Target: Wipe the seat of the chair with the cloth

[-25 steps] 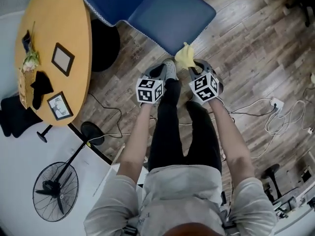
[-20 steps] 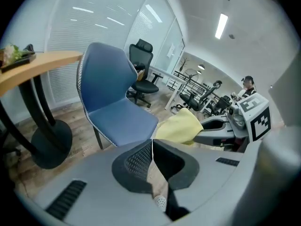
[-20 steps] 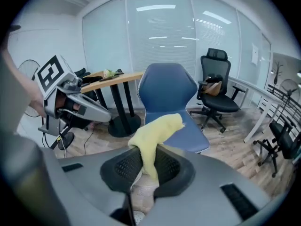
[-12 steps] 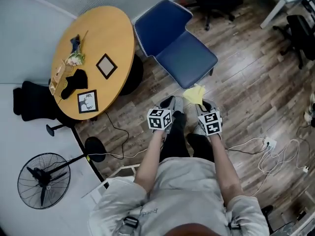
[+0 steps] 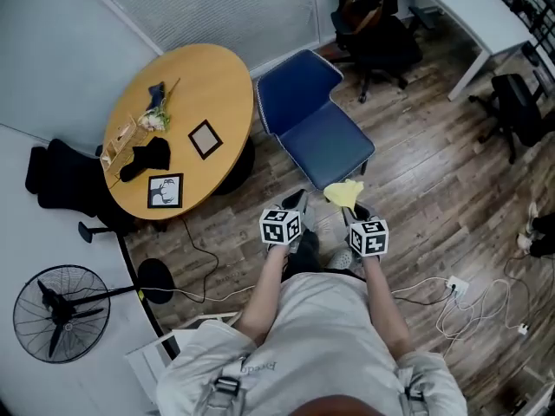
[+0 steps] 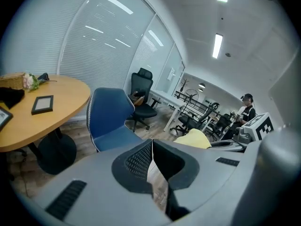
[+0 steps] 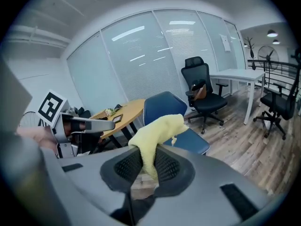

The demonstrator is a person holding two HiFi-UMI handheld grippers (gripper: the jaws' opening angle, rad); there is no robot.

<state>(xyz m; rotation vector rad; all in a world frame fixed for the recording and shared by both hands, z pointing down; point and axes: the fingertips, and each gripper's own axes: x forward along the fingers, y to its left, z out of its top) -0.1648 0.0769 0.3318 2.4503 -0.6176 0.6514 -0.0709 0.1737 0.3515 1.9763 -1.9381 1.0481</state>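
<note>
1. Round wooden table (image 5: 186, 89) stood at the far left.
2. Left gripper (image 6: 152, 161): its jaws were closed together with nothing between them.
3. Blue padded chair (image 5: 323, 144) stood just beyond both grippers, its seat bare.
4. Yellow fleecy cloth (image 7: 157, 131) was by the seat's near edge, pinched in the right gripper (image 7: 146, 166).

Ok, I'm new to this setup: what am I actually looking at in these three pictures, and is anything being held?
There is no robot arm here: a person stands holding a two-jaw gripper in each hand. The top-down picture comes from a camera on their head. The other two cameras ride on the grippers and look along the jaws. The left gripper has its jaws together on nothing. The right gripper is shut on a yellow cloth, held up in front of the blue chair and apparently clear of its seat. Beside the chair stands a round wooden table with picture frames on it.
</note>
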